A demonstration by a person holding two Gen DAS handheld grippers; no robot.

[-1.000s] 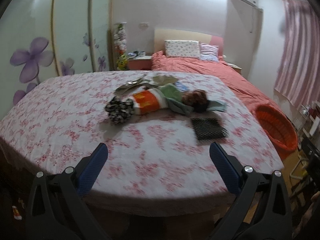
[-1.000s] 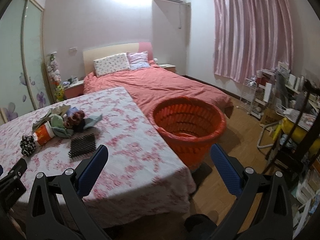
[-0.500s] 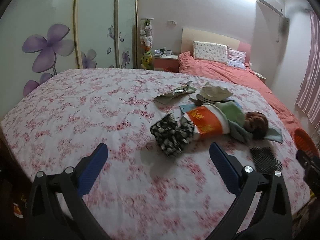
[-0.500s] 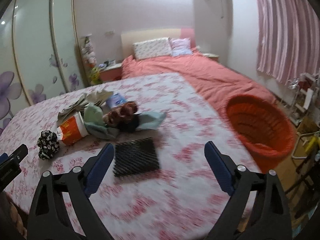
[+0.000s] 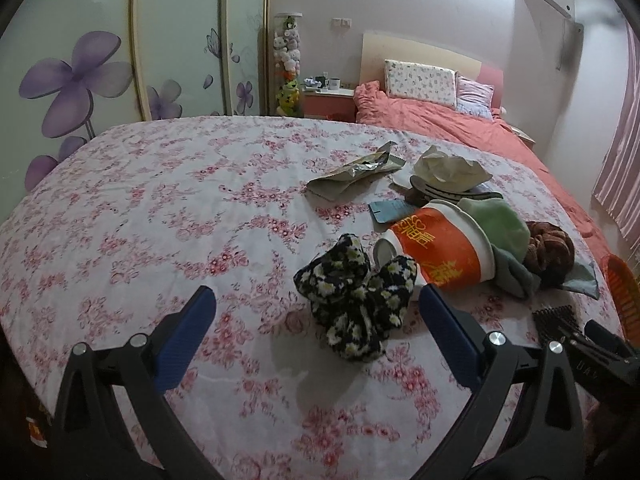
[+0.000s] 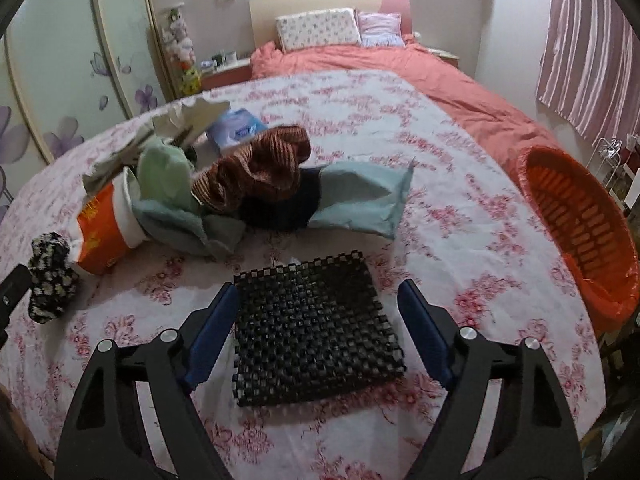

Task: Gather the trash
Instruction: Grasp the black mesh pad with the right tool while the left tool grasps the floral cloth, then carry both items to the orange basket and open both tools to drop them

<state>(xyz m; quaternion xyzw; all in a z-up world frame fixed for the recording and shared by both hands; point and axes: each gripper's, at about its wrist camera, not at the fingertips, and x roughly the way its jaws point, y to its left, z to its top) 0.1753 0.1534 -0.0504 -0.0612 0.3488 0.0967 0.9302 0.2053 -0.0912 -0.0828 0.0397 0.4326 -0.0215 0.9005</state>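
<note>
Both grippers are at the reaching stage of the job, with nothing picked up yet. The right gripper (image 6: 318, 328) hangs low over the flowered bedspread (image 6: 460, 216), its jaws spread wide and empty on either side of a black mesh mat (image 6: 314, 328) — the mat lies between the blue fingers, but whether they touch it cannot be told. The left gripper (image 5: 316, 332) is likewise wide open and holds nothing; a black flowered scrunchie (image 5: 354, 300) sits between its fingers, toward the right one.

The rest of the litter is heaped at about 11 o'clock from the right gripper: an orange paper cup (image 6: 106, 228) on its side, a green cloth (image 6: 166, 176), a brown knitted piece (image 6: 256, 172) and a pale blue cloth (image 6: 362, 196). The orange basket (image 6: 580, 224) stands off the bed's edge at 2 o'clock.

The next move probably calls for closing on the mat's edge — thin and floppy, so a low, firm pinch — then carrying it to the basket.
</note>
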